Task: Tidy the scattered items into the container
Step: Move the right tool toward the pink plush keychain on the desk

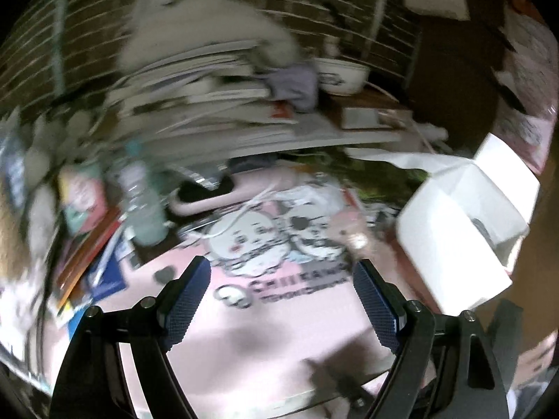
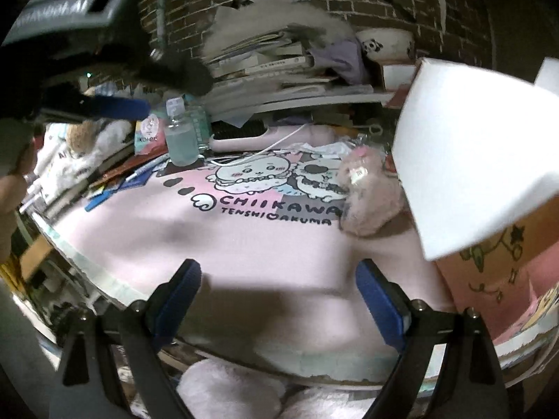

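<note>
Brick wall behind, a pink Chiikawa desk mat point(image 2: 223, 244) in front. Far right on it, just beside the white box point(image 2: 468, 160), lies a pink plush toy point(image 2: 370, 199): soft, light, best pinched mid-body. Left gripper point(image 1: 283, 293) and right gripper point(image 2: 279, 296) both gape, empty.

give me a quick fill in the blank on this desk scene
1. The fluffy pink plush toy lies on the pink printed ____.
2. The white cardboard box stands to the toy's ____.
3. The right claw is ____.
4. The clear plastic bottle stands ____.

Missing words: mat; right; open; upright
</note>
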Motion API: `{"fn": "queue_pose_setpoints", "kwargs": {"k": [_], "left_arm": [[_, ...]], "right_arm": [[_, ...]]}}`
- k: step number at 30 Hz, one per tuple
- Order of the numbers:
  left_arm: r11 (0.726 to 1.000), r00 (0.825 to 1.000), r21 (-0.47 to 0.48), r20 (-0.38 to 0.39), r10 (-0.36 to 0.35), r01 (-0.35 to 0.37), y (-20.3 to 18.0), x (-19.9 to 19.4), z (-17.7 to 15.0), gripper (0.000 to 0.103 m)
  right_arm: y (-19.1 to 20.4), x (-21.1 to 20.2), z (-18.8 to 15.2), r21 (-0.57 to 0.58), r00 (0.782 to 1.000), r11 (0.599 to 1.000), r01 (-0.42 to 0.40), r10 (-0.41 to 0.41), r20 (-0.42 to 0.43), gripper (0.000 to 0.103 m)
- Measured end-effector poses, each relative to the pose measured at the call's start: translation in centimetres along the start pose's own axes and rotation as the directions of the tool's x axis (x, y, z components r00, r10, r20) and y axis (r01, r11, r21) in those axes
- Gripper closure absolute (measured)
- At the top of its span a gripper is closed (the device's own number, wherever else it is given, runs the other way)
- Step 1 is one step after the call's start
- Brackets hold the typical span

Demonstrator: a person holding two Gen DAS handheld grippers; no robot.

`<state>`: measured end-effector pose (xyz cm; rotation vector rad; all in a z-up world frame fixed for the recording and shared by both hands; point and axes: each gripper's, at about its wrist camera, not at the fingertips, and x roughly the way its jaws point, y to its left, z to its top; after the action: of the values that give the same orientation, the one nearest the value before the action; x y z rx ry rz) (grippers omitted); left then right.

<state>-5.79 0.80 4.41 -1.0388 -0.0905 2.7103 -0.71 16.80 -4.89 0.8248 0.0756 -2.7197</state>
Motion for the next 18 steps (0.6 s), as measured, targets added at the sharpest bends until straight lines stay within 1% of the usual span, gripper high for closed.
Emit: {"fn": "queue_pose_setpoints", "kwargs": {"k": [3,7,9,10,11,12,14,16,18], "left_arm": [[0.997,0.999,-0.051,-0.004,0.049,-0.049,2.1,0.0,-0.8,0.022],[0.990,0.995,-0.107,-0.010,0.097,-0.097,4.5,0.0,-1.6,0.022],[0.984,0.993,-0.131,-0.010,0.117,-0.118,5.5,-0.1,-1.9,0.022],[0.982,0.992,-0.140,-0.010,0.126,-0.126,6.0,-0.1,-2.0,0.022],[0.980,0.991,-0.149,-0.009,0.132,-0.131,6.3,-0.2,-2.1,0.022],[0.978,0.991,-0.158,-0.007,0.134,-0.133,6.7,-0.3,-2.2,0.022],[0.977,0.991,-0.170,-0.003,0.133,-0.131,7.2,-0.4,-2.3,0.022],[0.976,0.992,-0.176,0.000,0.130,-0.127,7.5,-0.4,-2.4,0.022],[0.976,0.992,-0.182,0.002,0.125,-0.122,7.8,-0.3,-2.5,0.022]], "right_arm": [[1.1,0.2,0.2,-0.051,1.000,0.998,0.022,-0.021,0.015,0.014],[2.9,0.5,0.7,-0.128,0.999,0.992,0.024,-0.021,0.029,0.015],[3.8,0.5,1.0,-0.167,0.998,0.985,0.038,-0.030,0.050,0.021],[4.3,0.6,1.3,-0.187,0.998,0.981,0.048,-0.037,0.060,0.027],[4.7,0.6,1.6,-0.209,0.997,0.976,0.055,-0.042,0.068,0.033],[5.2,0.7,2.1,-0.229,0.996,0.972,0.060,-0.044,0.073,0.034],[5.7,0.7,3.1,-0.253,0.995,0.965,0.064,-0.043,0.088,0.035],[6.1,0.8,4.4,-0.266,0.993,0.960,0.085,-0.059,0.105,0.035],[6.2,1.1,5.8,-0.273,0.992,0.957,0.102,-0.076,0.104,0.035]]}}
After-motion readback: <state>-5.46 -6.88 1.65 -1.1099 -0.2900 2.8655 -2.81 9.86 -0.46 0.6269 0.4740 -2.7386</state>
